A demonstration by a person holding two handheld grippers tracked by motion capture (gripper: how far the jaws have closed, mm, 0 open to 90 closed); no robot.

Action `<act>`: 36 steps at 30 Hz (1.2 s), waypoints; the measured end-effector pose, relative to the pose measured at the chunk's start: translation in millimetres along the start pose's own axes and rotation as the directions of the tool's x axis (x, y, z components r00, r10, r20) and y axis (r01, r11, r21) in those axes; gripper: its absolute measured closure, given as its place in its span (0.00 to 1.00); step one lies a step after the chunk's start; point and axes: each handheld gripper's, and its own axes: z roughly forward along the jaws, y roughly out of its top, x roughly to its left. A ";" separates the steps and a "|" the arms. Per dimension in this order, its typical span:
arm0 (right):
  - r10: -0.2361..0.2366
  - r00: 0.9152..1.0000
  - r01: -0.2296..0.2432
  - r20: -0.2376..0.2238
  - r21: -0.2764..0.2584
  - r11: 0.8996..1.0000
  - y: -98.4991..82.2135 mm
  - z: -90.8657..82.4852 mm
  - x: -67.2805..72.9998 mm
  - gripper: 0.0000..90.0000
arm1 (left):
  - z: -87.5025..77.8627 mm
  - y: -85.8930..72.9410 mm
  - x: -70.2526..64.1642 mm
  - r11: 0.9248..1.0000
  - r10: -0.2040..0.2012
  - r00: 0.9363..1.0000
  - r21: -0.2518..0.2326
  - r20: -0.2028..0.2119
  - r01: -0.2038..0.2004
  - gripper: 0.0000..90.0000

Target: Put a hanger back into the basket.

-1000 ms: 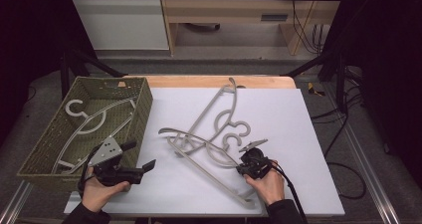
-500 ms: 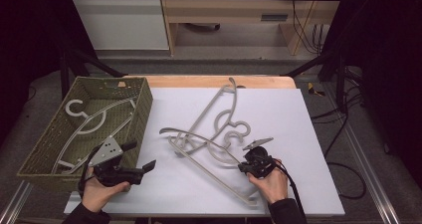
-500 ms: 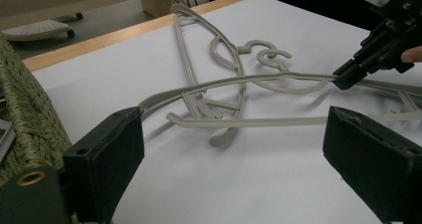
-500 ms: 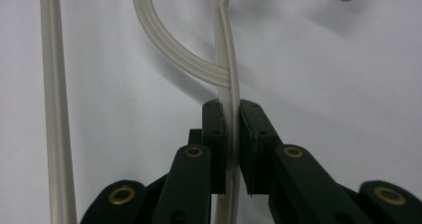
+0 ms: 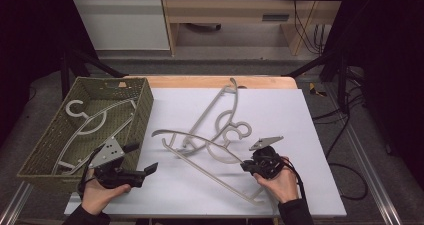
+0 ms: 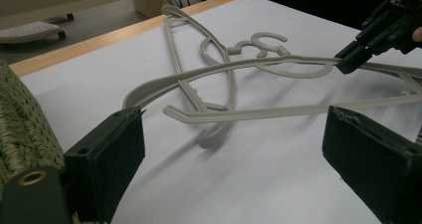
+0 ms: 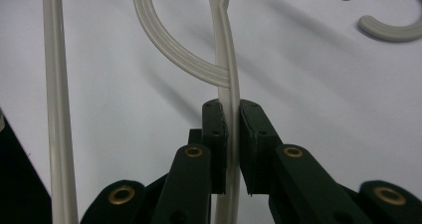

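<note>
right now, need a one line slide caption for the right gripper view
Right gripper clamped on the thin beige arm of a plastic hanger above the white table.

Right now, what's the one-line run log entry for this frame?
right gripper: shut on hanger, one end lifted | left gripper: open, holding nothing | basket: one hanger inside | table: second hanger

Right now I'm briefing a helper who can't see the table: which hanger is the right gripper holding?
On the white table, right of the woven basket, two grey hangers lie crossed. It is the nearer hanger, with the right gripper shut on its arm; unlike the far hanger, its left end is lifted.
</note>
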 end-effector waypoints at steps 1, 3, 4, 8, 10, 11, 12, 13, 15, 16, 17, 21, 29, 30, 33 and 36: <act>-0.016 1.000 0.016 -0.002 -0.001 1.000 0.8 -3.2 1.0 0.92 | -1.0 2.8 -2.3 1.000 0.005 1.000 -0.001 0.005 -0.005 0.10; -0.063 0.998 0.063 -0.007 -0.015 0.998 1.4 -6.3 0.6 0.92 | -1.3 6.2 -4.2 1.000 0.011 1.000 0.003 0.014 -0.011 0.10; -0.067 0.998 0.067 -0.021 -0.019 0.998 2.3 -8.9 1.9 0.92 | -1.5 7.7 -4.9 1.000 0.014 1.000 0.005 0.016 -0.014 0.10; -0.108 0.994 0.108 -0.023 -0.026 0.994 7.4 -19.1 6.7 0.92 | -2.3 18.7 -8.0 0.999 0.039 0.999 0.012 0.027 -0.039 0.10; -0.122 0.992 0.120 -0.037 -0.037 0.992 9.8 -23.2 9.2 0.92 | -1.6 25.1 -9.2 0.999 0.050 0.998 0.015 0.031 -0.050 0.10; -0.140 0.989 0.138 -0.044 -0.034 0.990 11.1 -25.3 10.3 0.92 | -0.8 28.6 -9.7 0.998 0.056 0.998 0.018 0.033 -0.057 0.10; -0.152 0.987 0.151 -0.050 -0.036 0.988 12.2 -26.5 11.6 0.92 | 0.3 32.1 -10.0 0.998 0.064 0.997 0.025 0.037 -0.065 0.10; -0.164 0.985 0.162 -0.047 -0.032 0.986 13.2 -28.0 13.8 0.92 | 1.4 34.7 -10.2 0.997 0.069 0.997 0.031 0.039 -0.070 0.10; -0.175 0.983 0.174 -0.053 -0.029 0.984 14.5 -30.0 16.1 0.92 | 5.6 41.4 -11.0 0.995 0.083 0.996 0.051 0.042 -0.085 0.10; -0.185 0.981 0.184 -0.059 -0.023 0.983 15.0 -31.7 17.0 0.92 | 8.2 44.4 -11.7 0.994 0.091 0.995 0.064 0.045 -0.094 0.10; -0.196 0.979 0.194 -0.063 -0.026 0.981 14.9 -32.3 17.4 0.92 | 9.8 46.0 -12.3 0.992 0.099 0.994 0.070 0.049 -0.103 0.10; -0.213 0.974 0.212 -0.076 -0.020 0.977 14.1 -33.9 18.3 0.92 | 19.1 53.0 -14.4 0.986 0.126 0.989 0.100 0.082 -0.134 0.11; -0.245 0.964 0.246 -0.105 -0.010 0.969 12.6 -33.9 21.4 0.92 | 47.3 57.5 -15.9 0.954 0.175 0.976 0.221 0.132 -0.201 0.19; -0.248 0.963 0.248 -0.103 -0.006 0.969 12.6 -34.0 22.0 0.92 | 51.6 56.9 -17.0 0.948 0.184 0.973 0.238 0.141 -0.213 0.21; -0.256 0.960 0.257 -0.111 -0.007 0.966 12.3 -33.8 23.0 0.92 | 60.8 54.9 -20.3 0.920 0.232 0.960 0.284 0.158 -0.269 0.26; -0.259 0.959 0.261 -0.110 -0.002 0.965 12.3 -33.7 24.7 0.92 | 69.3 53.2 -23.7 0.892 0.267 0.946 0.324 0.182 -0.314 0.31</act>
